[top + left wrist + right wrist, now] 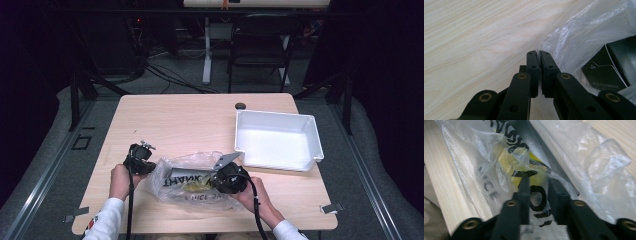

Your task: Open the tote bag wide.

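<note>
A clear plastic bag (172, 187) with black lettering lies at the table's front middle. Inside it are a dark grey box (181, 173) and something yellow (192, 186). My left gripper (150, 166) is at the bag's left edge. In the left gripper view its jaws (538, 53) are shut on a thin fold of the bag (584, 32), with a black box (609, 72) showing through the film. My right gripper (214, 180) is at the bag's right side. Its jaws (537, 182) stand apart over the printed film (486, 157) and the yellow thing (507, 160).
A white rectangular bin (277, 117) stands on the table's right half, just behind my right gripper. The wooden table (185, 120) has a black round hole cover (240, 106) near its far edge. A dark chair (260, 40) stands beyond the table.
</note>
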`<state>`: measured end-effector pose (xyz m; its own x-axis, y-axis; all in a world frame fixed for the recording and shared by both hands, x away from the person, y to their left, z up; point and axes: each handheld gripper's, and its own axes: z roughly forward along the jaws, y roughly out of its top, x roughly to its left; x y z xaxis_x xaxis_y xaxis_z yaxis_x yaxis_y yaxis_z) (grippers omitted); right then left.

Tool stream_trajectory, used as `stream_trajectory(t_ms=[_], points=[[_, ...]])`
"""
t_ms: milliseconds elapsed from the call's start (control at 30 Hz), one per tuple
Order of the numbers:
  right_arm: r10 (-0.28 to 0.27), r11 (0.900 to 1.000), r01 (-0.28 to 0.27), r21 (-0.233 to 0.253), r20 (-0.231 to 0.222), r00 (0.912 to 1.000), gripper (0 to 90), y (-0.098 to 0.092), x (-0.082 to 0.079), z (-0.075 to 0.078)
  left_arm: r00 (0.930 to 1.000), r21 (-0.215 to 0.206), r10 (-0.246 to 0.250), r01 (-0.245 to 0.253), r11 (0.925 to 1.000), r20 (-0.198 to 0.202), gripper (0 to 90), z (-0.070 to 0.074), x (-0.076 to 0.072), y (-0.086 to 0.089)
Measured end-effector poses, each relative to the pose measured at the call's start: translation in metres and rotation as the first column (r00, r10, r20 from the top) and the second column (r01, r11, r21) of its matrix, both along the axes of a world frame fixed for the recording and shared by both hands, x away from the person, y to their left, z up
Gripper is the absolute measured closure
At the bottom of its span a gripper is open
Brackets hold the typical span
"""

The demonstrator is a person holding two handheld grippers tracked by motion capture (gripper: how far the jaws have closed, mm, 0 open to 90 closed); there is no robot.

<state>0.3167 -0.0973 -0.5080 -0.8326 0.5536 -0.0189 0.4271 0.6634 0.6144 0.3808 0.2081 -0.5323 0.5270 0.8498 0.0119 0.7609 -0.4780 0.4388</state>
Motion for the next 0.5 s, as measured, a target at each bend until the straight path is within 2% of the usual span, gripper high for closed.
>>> stream_trajectory(t_ms=[100, 233, 500], points=[[0.01, 1.0, -0.01, -0.014, -0.004, 0.9999, 90.0, 0.002, -0.002, -0.004, 1.0, 0.001, -0.004, 0.004, 1.0, -0.002, 87.4, 0.001, -0.001, 0.0], [0.021, 0.999, -0.022, -0.026, -0.004, 0.9998, 90.0, 0.003, -0.004, -0.006, 1.0, -0.001, 0.0, 0.0, 1.0, 0.001, 88.1, 0.002, -0.001, 0.001], [0.042, 0.999, -0.043, -0.014, -0.027, 0.9987, 90.0, -0.006, -0.012, 0.0, 1.0, -0.001, 0.004, -0.004, 1.0, 0.001, 88.3, 0.002, -0.001, 0.003]])
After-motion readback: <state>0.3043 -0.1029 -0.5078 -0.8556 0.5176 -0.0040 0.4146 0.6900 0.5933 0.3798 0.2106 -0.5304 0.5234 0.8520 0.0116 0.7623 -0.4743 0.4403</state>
